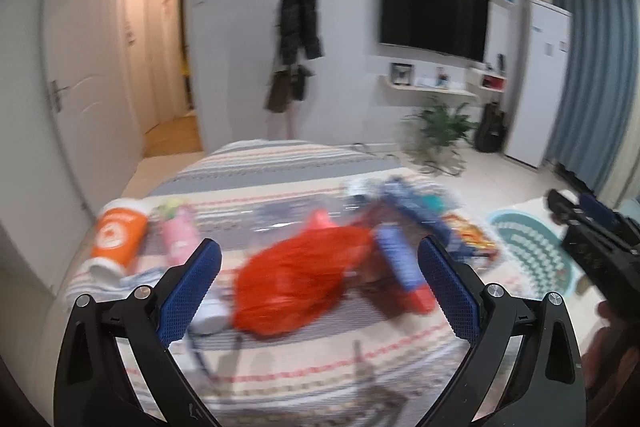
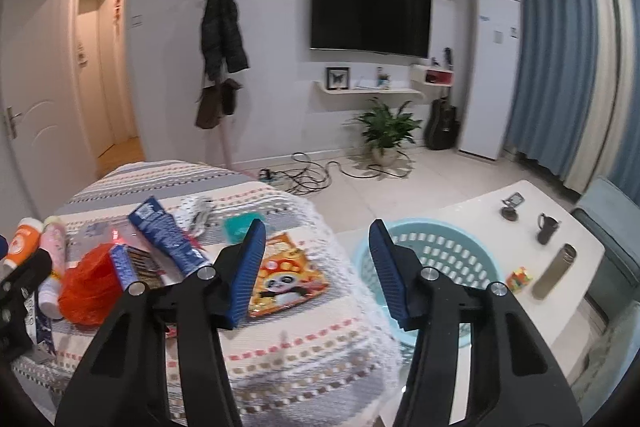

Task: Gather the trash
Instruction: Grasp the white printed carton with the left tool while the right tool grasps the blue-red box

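Note:
Trash lies on a striped bed (image 2: 280, 347): a red plastic bag (image 1: 296, 279), blue tubes (image 2: 164, 231), an orange cup (image 1: 118, 235), a pink bottle (image 1: 180, 235) and a panda snack packet (image 2: 286, 279). My left gripper (image 1: 320, 291) is open and empty, its jaws on either side of the red bag, above it. My right gripper (image 2: 316, 271) is open and empty, above the bed's right edge, between the snack packet and a light blue basket (image 2: 460, 247). The left wrist view is blurred.
The basket stands on a white low table (image 2: 560, 227) with a black mug (image 2: 546, 227), a metal flask (image 2: 554, 271) and a small colourful cube (image 2: 519, 278). Cables (image 2: 308, 175) and a potted plant (image 2: 386, 131) are on the floor beyond.

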The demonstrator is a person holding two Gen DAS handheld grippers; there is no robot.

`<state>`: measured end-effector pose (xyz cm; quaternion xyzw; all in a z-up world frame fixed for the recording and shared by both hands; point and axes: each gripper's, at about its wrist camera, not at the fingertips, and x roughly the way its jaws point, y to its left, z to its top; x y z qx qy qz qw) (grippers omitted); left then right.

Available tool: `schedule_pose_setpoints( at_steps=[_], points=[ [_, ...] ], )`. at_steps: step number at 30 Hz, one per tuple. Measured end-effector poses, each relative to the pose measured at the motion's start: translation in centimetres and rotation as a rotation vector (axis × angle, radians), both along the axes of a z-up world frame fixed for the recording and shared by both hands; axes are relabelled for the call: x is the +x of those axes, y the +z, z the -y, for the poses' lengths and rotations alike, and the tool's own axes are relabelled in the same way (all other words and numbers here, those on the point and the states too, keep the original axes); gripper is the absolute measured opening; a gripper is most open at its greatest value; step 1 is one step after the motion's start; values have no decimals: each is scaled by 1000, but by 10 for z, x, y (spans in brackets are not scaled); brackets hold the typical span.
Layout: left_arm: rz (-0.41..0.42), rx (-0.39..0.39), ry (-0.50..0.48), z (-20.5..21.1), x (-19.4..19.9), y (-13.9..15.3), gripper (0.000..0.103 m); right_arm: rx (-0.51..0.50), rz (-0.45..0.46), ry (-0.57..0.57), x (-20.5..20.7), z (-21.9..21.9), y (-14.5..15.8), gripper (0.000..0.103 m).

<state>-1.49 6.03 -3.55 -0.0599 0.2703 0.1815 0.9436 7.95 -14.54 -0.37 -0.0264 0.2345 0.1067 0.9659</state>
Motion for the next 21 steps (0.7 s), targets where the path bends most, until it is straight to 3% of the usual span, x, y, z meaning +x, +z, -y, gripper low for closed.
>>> schedule_pose_setpoints(
  at_steps=[3,8,15,21],
  points=[
    [-21,-14,91,-34,-13,-5,95,8,-13,79,4,-11,-1,50],
    [-123,-87,234,-89,-32,-34,95,0,-49,202,12,-36,-8,50],
    [-213,-195,277,-111,-40,-69,95,-30,-80,348,-2,-68,-20,50],
    [-246,-242,295,-118,-36,-82,95,-61,-177,423,-3,-91,-44,51]
  ],
)
